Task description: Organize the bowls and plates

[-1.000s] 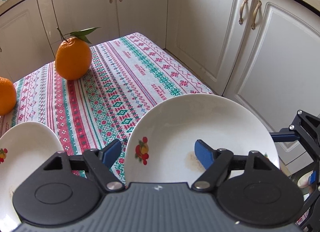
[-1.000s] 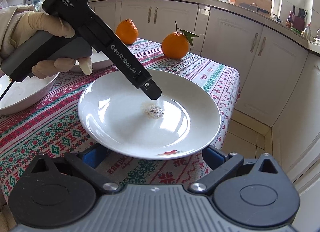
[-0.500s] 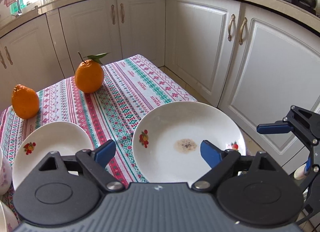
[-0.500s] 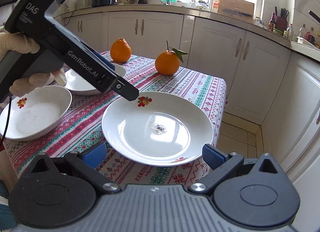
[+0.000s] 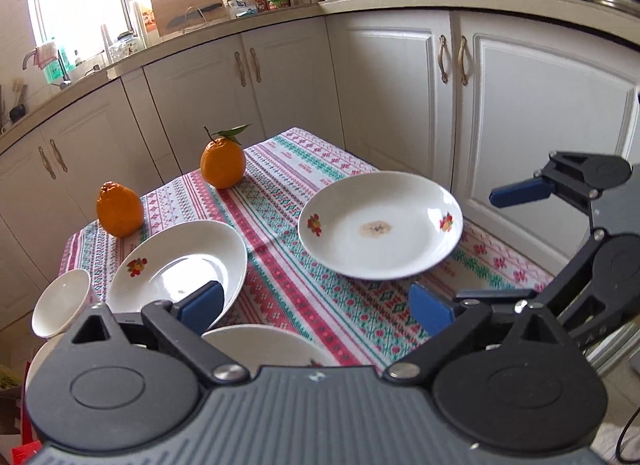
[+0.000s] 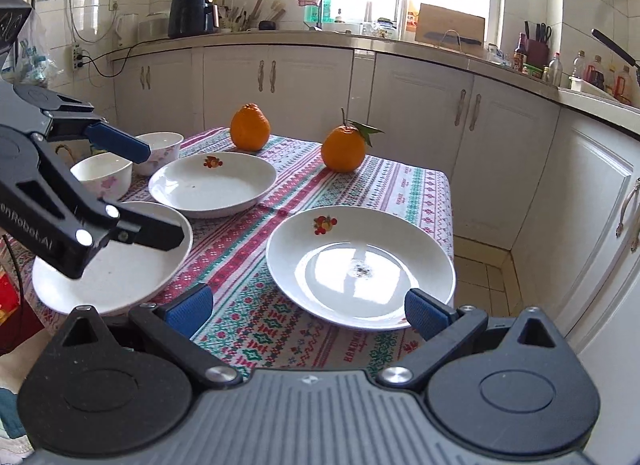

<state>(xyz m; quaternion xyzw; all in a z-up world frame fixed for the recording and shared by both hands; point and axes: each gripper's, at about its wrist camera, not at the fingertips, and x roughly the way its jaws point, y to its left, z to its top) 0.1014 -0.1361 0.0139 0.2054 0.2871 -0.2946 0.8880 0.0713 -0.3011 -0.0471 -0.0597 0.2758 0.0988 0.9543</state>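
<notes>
Left wrist view showed the left gripper (image 5: 316, 303) with its blue-padded fingers spread wide and nothing between them, held above the near side of the table (image 5: 288, 285). Beyond it, a white plate with a small brown stain at its centre (image 5: 380, 225) sat near the table's right corner, flat on the striped patterned tablecloth (image 5: 280, 201). A second, deeper plate (image 5: 180, 265) lay to the left, well apart from the first, and a small bowl (image 5: 60, 305) stood just beside it at the table's left edge. A third plate (image 5: 272, 345) was partly hidden under the gripper body. Two oranges stood at the far side (one with a leafy stem (image 5: 223, 163), one without (image 5: 119, 215)). The right gripper (image 5: 516, 193) showed at the right edge, off the table's side.

Right wrist view showed the right gripper (image 6: 306, 311) with its fingers likewise apart and empty, just short of the stained plate (image 6: 360, 265). The left gripper (image 6: 152, 193) hovered over the near-left plate (image 6: 112, 269), touching nothing I could make out. Two bowls (image 6: 104, 175) stood close together at the far left.
</notes>
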